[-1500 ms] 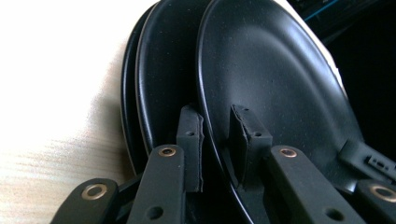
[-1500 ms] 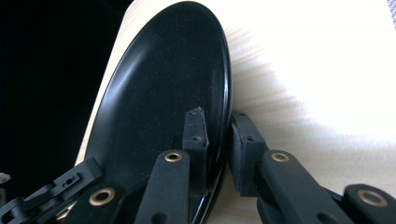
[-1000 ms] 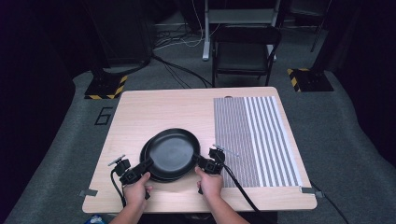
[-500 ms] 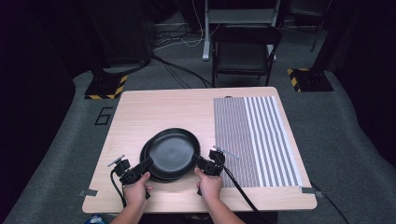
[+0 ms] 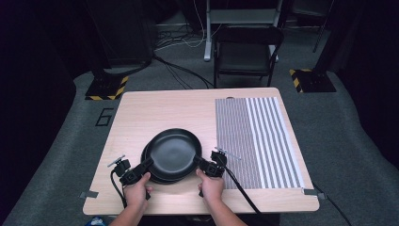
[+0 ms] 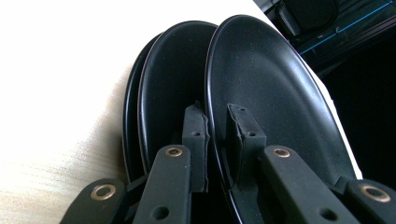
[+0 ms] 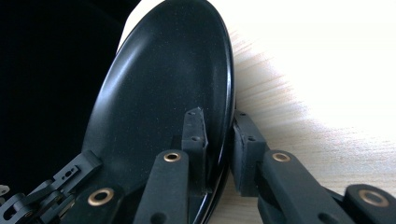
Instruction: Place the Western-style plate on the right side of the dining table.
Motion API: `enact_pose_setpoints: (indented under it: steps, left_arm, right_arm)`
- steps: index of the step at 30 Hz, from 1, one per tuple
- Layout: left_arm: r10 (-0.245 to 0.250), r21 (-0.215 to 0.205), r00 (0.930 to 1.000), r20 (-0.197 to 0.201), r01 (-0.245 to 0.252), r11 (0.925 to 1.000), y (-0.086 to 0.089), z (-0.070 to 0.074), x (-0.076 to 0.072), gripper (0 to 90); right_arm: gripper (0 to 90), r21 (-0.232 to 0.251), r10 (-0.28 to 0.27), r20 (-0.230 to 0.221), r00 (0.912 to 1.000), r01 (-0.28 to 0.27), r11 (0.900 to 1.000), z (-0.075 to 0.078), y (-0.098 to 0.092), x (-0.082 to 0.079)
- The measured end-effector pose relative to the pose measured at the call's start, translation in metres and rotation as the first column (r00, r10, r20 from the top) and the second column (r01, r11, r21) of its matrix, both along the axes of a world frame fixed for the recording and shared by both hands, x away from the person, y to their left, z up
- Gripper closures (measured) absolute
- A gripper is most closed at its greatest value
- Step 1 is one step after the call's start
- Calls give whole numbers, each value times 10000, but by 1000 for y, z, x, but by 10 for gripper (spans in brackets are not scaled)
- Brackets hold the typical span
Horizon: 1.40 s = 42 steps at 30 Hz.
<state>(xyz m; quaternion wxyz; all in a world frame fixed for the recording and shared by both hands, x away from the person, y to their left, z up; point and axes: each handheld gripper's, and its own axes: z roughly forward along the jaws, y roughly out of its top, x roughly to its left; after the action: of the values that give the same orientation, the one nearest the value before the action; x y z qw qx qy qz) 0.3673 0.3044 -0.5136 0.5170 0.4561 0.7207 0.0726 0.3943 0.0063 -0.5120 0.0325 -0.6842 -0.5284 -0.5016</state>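
Note:
A stack of black plates (image 5: 151,170) lies near the front of the wooden table (image 5: 169,108). The top plate (image 5: 173,149) sits shifted a little to the far right of the ones under it. My left gripper (image 5: 147,165) is shut on its left rim, and my right gripper (image 5: 199,163) is shut on its right rim. In the left gripper view the top plate (image 6: 271,84) has its rim pinched between the pads of the left gripper (image 6: 212,114), with a lower plate (image 6: 170,79) beside it. In the right gripper view the right gripper (image 7: 217,116) clamps the plate (image 7: 159,84) at its edge.
A grey striped mat (image 5: 256,141) covers the right part of the table. A black folding chair (image 5: 247,52) stands beyond the far edge. Cables run across the floor. Bare wood lies behind the plates.

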Motion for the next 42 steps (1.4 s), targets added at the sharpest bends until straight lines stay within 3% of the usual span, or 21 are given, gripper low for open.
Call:
enact_pose_setpoints:
  steps: [12,15,22,25,42]
  left_arm:
    - [-67,158,9999,108,65,9999,3,7,0,785]
    - [51,42,9992,392,-53,10000,8,14,0,783]
    - [263,56,9970,734,-268,9996,16,28,2,785]
    - [183,107,9973,711,-191,9998,17,30,2,786]
    - [-107,46,9949,1007,103,9999,3,42,11,782]
  right_arm:
    - [778,145,97,-35,9999,-97,9998,2,1,0]
    - [780,-28,213,504,9985,-212,9998,14,4,1]
    - [780,-9,399,803,9960,-400,9992,27,14,7]
    - [780,90,417,719,9965,-425,9991,30,15,9]
    - [780,-48,254,1005,9946,-251,9997,46,0,13]
